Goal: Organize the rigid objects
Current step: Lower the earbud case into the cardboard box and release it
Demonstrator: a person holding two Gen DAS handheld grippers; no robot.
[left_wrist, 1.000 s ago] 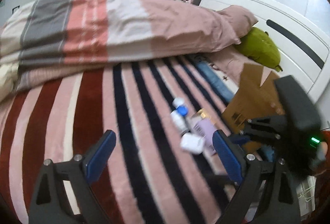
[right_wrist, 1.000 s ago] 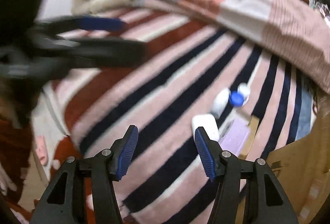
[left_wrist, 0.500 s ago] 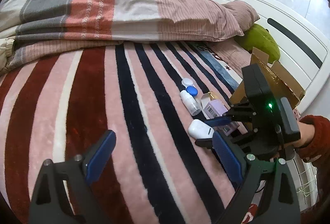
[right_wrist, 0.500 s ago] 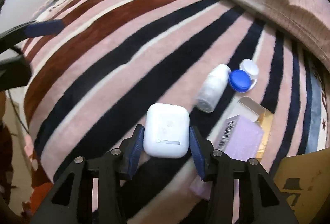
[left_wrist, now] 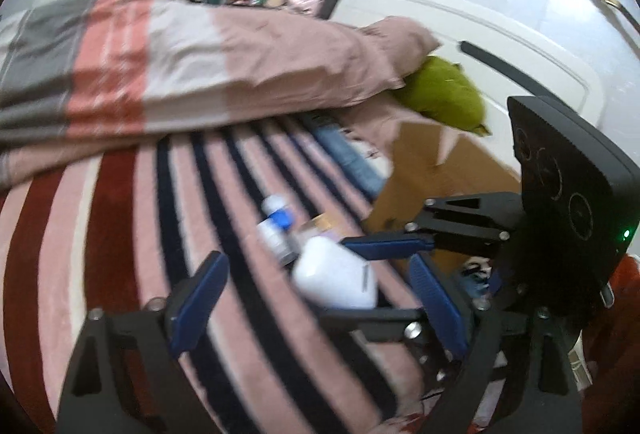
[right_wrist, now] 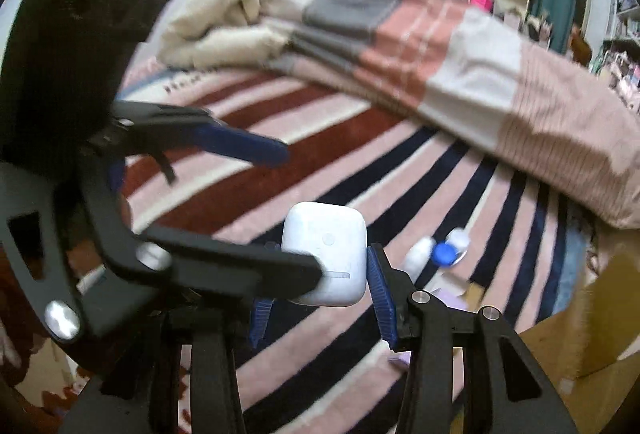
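Striped bedding (right_wrist: 340, 162) covers the bed on which everything lies. A white case (right_wrist: 325, 260) is pinched by the right tool (right_wrist: 320, 288) and held above the bedding, near the cardboard box (left_wrist: 436, 174). The left tool (left_wrist: 316, 298) is spread and empty. Carrying is judged under way; release over the box is called for next. The box's inside is hidden, and the small bottle (right_wrist: 419, 259) is blurred.
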